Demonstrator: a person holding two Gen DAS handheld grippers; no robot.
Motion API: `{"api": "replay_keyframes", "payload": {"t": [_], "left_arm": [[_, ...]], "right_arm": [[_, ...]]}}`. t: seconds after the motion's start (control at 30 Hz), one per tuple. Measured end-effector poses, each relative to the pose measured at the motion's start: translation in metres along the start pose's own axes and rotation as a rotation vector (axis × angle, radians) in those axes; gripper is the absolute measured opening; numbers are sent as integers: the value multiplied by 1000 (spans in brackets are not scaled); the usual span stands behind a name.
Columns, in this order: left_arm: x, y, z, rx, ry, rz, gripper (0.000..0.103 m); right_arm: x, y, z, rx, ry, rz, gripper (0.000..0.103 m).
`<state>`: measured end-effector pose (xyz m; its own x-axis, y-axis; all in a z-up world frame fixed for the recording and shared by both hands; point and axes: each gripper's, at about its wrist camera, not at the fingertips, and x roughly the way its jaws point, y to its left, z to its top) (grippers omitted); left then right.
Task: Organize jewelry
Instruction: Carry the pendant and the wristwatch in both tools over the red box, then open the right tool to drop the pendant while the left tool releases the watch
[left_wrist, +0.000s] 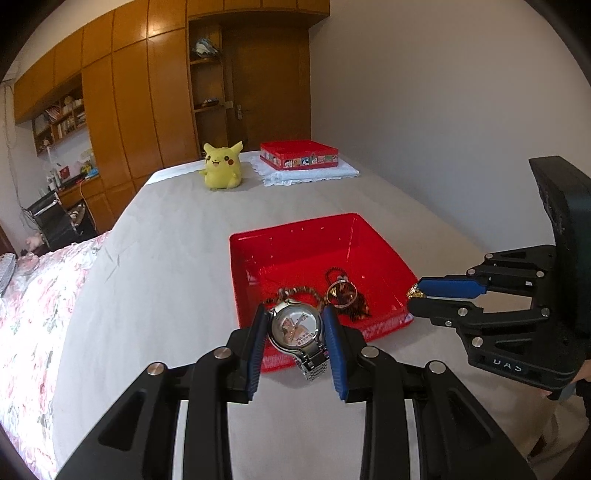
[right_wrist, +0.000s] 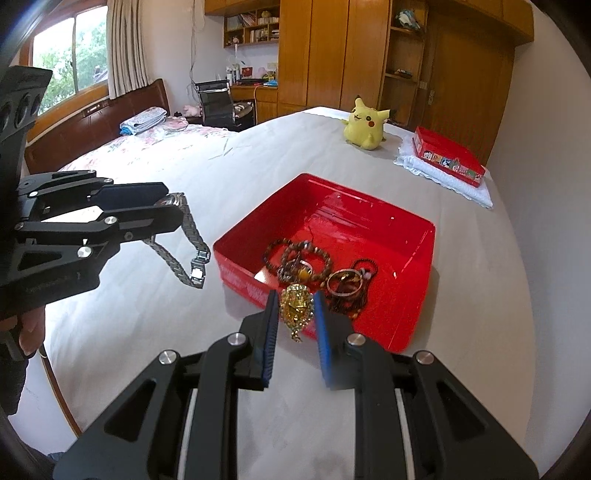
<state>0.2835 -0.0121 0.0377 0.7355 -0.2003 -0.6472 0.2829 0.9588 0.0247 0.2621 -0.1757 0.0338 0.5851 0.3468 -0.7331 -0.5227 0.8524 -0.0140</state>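
A: Left claw (left_wrist: 295, 328) status?
B: Clamped on the case of a silver metal wristwatch (left_wrist: 293, 330), held above the near edge of the red plastic tray (left_wrist: 295, 240) on the white bed sheet (left_wrist: 166, 258).
A: Right claw (right_wrist: 295, 314)?
B: Gripping a gold ornate pendant (right_wrist: 295, 306) over the tray's near rim. Beaded bracelets (right_wrist: 295, 258) lie inside the tray.

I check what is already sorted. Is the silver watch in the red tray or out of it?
Out. The left tongs grip the silver watch by its case, its band hanging free above the bed, outside the red tray.
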Motion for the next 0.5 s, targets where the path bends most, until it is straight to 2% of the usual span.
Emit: {"api": "replay_keyframes", "payload": {"t": [0.23, 0.5], "left_arm": [[27, 11, 28, -10, 26, -16, 31], [69, 8, 42, 7, 76, -25, 31]], "right_arm": [[14, -15, 23, 23, 14, 12, 18], [49, -31, 45, 44, 59, 3, 18]]}}
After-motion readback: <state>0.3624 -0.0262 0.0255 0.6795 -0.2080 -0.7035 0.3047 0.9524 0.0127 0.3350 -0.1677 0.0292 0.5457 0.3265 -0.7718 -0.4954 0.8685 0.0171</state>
